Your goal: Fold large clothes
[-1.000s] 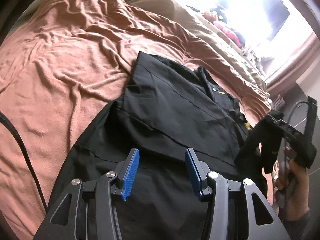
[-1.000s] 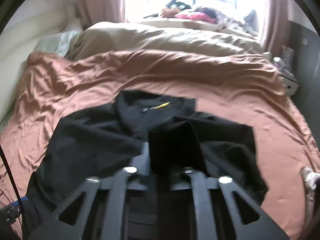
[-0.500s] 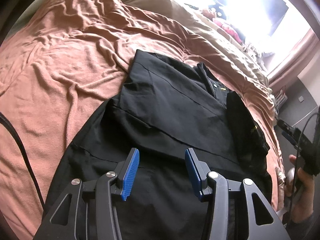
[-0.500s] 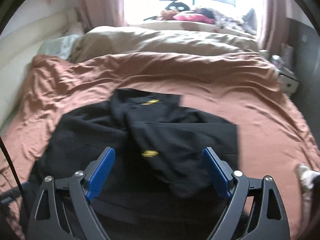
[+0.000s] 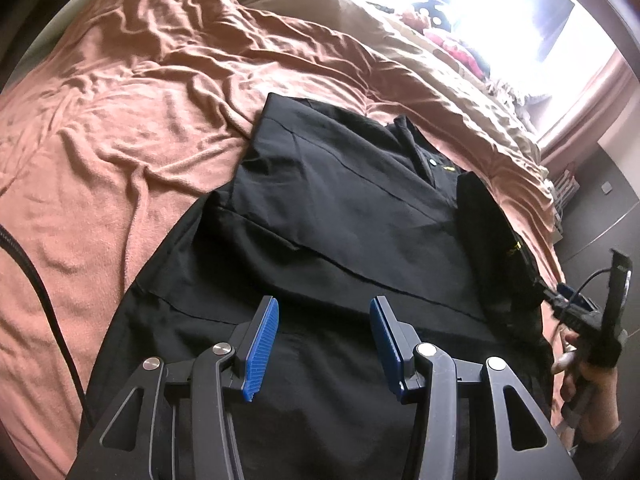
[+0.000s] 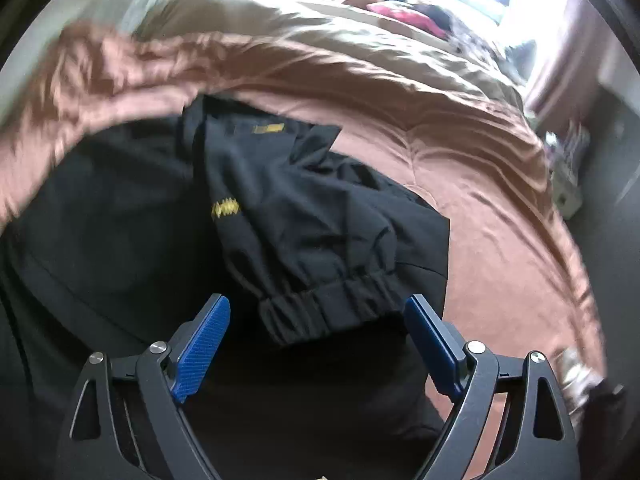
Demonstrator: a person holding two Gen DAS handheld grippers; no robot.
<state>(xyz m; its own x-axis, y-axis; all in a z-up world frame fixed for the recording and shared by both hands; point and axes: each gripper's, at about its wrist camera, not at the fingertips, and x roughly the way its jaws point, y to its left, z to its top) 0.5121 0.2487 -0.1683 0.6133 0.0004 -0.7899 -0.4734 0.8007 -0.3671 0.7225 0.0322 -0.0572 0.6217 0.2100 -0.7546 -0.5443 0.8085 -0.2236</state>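
From the left wrist, the left gripper (image 5: pixel 323 334) hangs over the lower part of a black jacket (image 5: pixel 344 216) that lies spread on a bed. Its jaws stand half apart with nothing between them, the ribbed blue pads (image 5: pixel 262 346) clear of the cloth. The jacket looks smooth and thin, with long straight seams and a folded flap across its middle; a small button and a yellow mark sit by the collar. Under it is a rumpled, soft pinkish-brown blanket (image 5: pixel 140 120), and beyond that a beige duvet (image 5: pixel 400 40) running up to a bright window. Only this view shows a black cable (image 5: pixel 48 308) at the left edge, and at the right edge a hand (image 5: pixel 586 372) gripping the handle of the other tool.

From the right wrist, the picture is blurred, more so toward the left. The right gripper (image 6: pixel 318 346) is released, its jaws wide and empty above the jacket (image 6: pixel 120 220). Only here does the sleeve (image 6: pixel 304 232) show plainly: it lies folded across the body, ending in a gathered, ribbed elastic cuff (image 6: pixel 328 304) just ahead of the pads, with yellow stitched marks on the fabric. The blanket (image 6: pixel 460 184) curves around the jacket's right side.
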